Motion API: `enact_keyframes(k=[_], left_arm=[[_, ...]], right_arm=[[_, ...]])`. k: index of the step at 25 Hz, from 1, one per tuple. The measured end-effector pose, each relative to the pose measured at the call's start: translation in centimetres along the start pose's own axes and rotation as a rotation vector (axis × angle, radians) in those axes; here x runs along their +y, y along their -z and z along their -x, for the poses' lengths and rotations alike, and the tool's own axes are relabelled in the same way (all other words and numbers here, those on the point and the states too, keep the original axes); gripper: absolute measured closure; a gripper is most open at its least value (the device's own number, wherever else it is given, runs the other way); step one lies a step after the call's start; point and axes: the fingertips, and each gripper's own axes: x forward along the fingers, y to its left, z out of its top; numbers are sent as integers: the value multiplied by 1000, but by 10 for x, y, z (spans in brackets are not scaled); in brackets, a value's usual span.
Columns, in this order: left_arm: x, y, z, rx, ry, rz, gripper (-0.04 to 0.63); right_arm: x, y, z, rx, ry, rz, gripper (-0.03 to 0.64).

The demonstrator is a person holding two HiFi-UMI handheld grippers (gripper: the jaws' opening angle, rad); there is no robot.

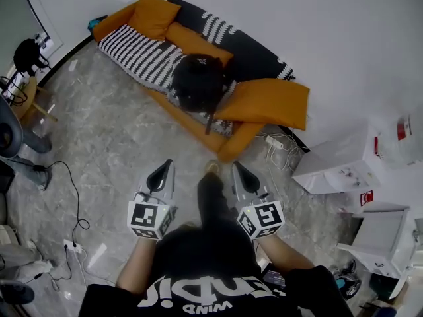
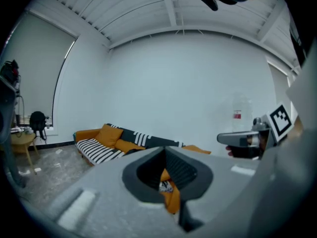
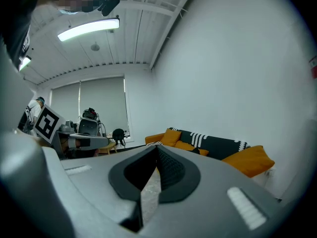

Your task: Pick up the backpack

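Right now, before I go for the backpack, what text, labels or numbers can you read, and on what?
"WIND", seemingly, mirrored, on the person's black shirt; the larger print above is unreadable.
Red labels on the white boxes: too small to read.
Red label on the clear bottle: blurred.
Marker cubes: square patterns, no words.

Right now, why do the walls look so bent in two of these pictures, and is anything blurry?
Left gripper view: wide-angle lens bows the ceiling, darkens corners; the left gripper up close is soft, the sofa sharper. Right gripper view: same bowing, ceiling light glares. Head view: even light, though the black backpack shows little detail.
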Motion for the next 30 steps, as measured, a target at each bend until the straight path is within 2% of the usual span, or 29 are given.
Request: enact_keyframes(k=[6,14,19,24,28,30], left_arm=[[28,-10,-89,46,15,-7,594],[79,-58,-218,58,-24,36,594],[110,-75,-280,52,-84,36,594],[128,-79,-326,79,-110,30,592],[144,-78,-341,94,-112,44,592],[151,-76,-349,102,-90,61,557]], right_arm=[[-61,-21,-79,2,-17,-13,618],[-134,-63,-196,61,-110,25,618],[-169,-76,-256,72,-175,39,618],[-201,-77,-298,94,-193,40,618],[-214,-79,-317,98,-158,27,618],[-220,-80,-325,97,-136,24,618]])
